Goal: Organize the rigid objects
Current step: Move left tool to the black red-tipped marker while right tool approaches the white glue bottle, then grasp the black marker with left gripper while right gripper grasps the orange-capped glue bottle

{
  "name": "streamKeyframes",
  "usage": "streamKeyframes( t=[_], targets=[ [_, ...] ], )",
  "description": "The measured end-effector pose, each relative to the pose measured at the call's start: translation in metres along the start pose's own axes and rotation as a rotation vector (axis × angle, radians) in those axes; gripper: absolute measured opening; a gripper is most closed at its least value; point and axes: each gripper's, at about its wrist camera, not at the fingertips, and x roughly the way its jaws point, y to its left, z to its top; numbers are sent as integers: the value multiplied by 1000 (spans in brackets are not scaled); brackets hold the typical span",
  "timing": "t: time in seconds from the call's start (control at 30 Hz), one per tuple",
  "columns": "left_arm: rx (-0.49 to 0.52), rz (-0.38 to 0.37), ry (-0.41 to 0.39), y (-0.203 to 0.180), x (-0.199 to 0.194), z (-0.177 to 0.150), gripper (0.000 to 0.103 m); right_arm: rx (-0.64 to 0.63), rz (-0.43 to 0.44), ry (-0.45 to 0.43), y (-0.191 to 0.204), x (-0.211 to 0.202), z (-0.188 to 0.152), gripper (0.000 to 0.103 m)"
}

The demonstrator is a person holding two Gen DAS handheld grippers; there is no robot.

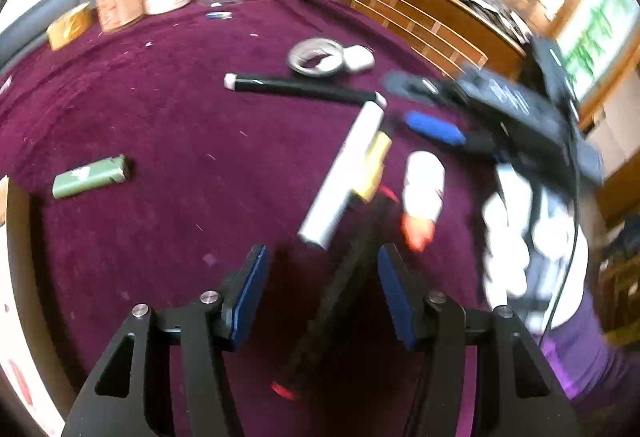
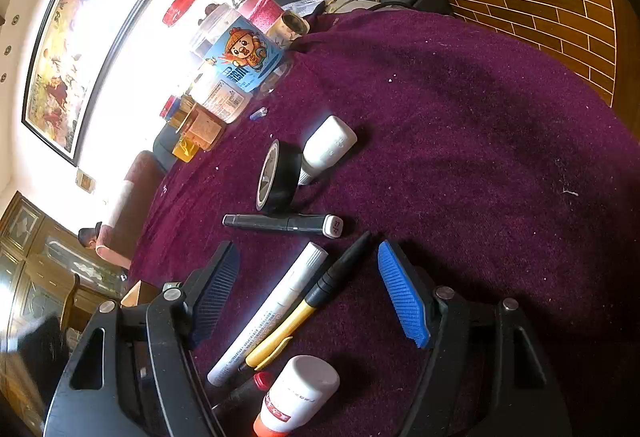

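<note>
On the purple cloth [image 1: 160,109] lie a white marker [image 1: 344,173], a yellow-and-black pen [image 1: 374,165] and a white glue bottle [image 1: 422,193] with an orange end. My left gripper [image 1: 322,277] stands open just above the cloth. A black pen with a red end [image 1: 332,309] lies slanted between its jaws, close to the right pad and not pressed. My right gripper [image 2: 310,277] is open too, its fingers either side of the white marker [image 2: 276,305] and yellow pen [image 2: 296,321]. The glue bottle [image 2: 300,393] is right under it. In the left wrist view the right gripper [image 1: 420,105] is blurred.
Farther out lie a black marker [image 2: 284,223], a black tape roll [image 2: 278,177] and a small white bottle [image 2: 328,149]. A green lighter [image 1: 90,177] rests alone at the left. Jars and a blue-labelled tub [image 2: 240,57] line the far edge. A wooden sideboard [image 1: 400,9] stands beyond the table.
</note>
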Motion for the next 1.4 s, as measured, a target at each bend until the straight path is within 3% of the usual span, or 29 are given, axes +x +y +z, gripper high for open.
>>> streamKeyframes(
  t=[0.17,0.23,0.27,0.33,0.47,0.57,0.67,0.7,0.73,0.87,1.07,1.2,1.33,1.37,1.4],
  targets=[
    [129,86,37,-33,10,-20,52,1,0,-1,0,0,0,73],
    [162,92,49,-43,12,-27,19,1,0,-1,0,0,-1,73],
    [166,98,44,-46,10,-29,13,1,0,-2,0,0,0,73],
    [125,63,51,-43,8,-31,12,1,-1,-2,0,1,-1,73],
    [92,93,30,-42,11,-28,13,1,0,-2,0,1,-1,73],
    [107,113,9,-53,19,-19,29,1,2,-3,0,1,0,73],
    [156,166,-37,-66,28,-15,32,1,4,-4,0,1,1,73],
    [150,159,-40,-66,27,-15,26,1,4,-5,0,1,1,73],
    [133,142,-40,-62,25,-16,12,1,4,-6,0,1,1,73],
    [19,63,-64,-39,3,-27,12,-2,3,-10,1,2,3,73],
    [-146,-47,-222,1,-70,-62,12,-13,-11,-5,2,3,3,73],
    [-199,-47,-322,25,-119,-90,12,-103,-110,61,22,-13,-5,72],
    [-258,-21,-378,55,-138,-108,12,-208,-221,108,44,-25,-33,71],
    [-274,-10,-390,62,-142,-115,12,-243,-266,129,50,-21,-42,69],
    [-296,-6,-400,71,-144,-118,12,-274,-311,149,54,-13,-50,61]
  ],
)
